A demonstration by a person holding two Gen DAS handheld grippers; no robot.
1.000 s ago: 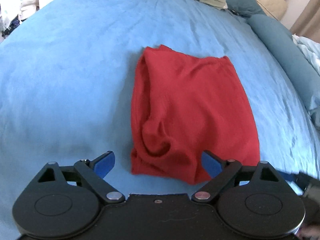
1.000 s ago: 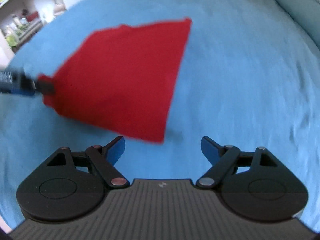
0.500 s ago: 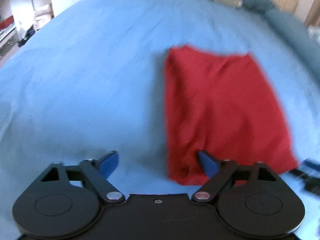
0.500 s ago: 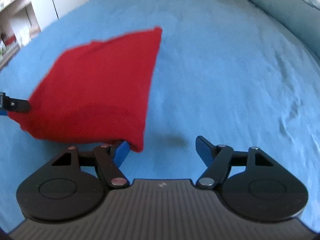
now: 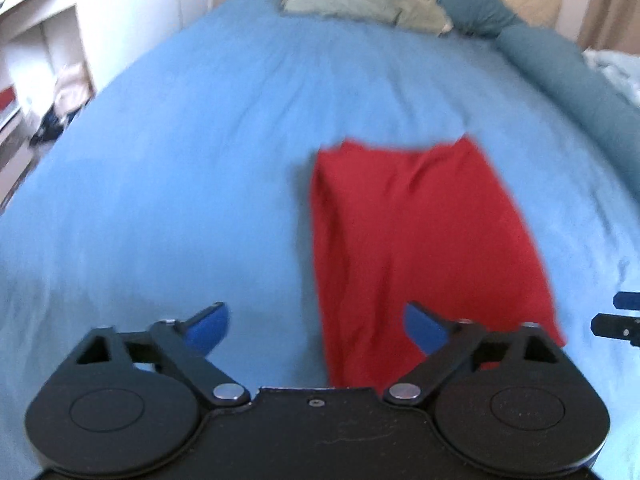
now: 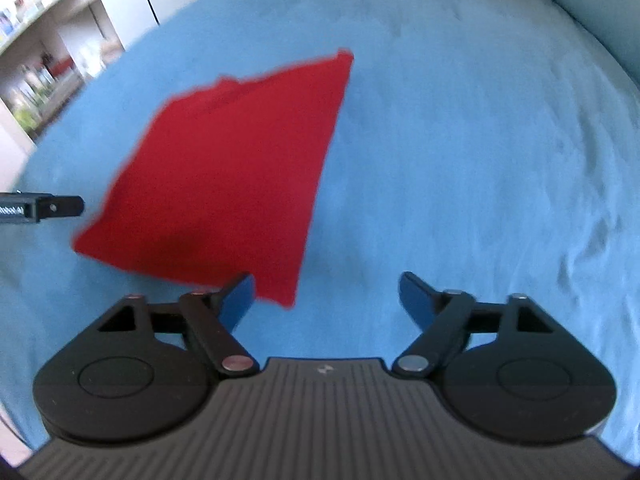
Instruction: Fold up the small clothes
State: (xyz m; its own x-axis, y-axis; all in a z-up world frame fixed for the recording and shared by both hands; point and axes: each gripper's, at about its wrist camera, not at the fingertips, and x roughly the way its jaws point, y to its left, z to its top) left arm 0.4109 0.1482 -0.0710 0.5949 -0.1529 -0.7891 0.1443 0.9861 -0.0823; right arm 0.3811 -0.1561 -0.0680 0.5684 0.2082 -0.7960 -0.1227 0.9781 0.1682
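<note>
A red folded garment (image 5: 424,236) lies flat on the blue bed cover (image 5: 180,152). My left gripper (image 5: 316,320) is open and empty, above the garment's near left edge, its right fingertip over the cloth. In the right wrist view the garment (image 6: 236,168) lies left of centre. My right gripper (image 6: 326,292) is open and empty, its left fingertip by the garment's near right corner. The left gripper's fingers (image 6: 48,207) show at that view's left edge, and the right gripper's fingers (image 5: 620,320) at the left view's right edge.
Pillows (image 5: 344,2) and a teal bolster (image 5: 560,64) lie at the far end and right side of the bed. White shelves (image 5: 36,60) stand to the left, also seen in the right wrist view (image 6: 60,40).
Both grippers have drawn back and lifted from the garment. The left gripper has shifted left, so the garment now sits to its right. The garment lies where it was.
</note>
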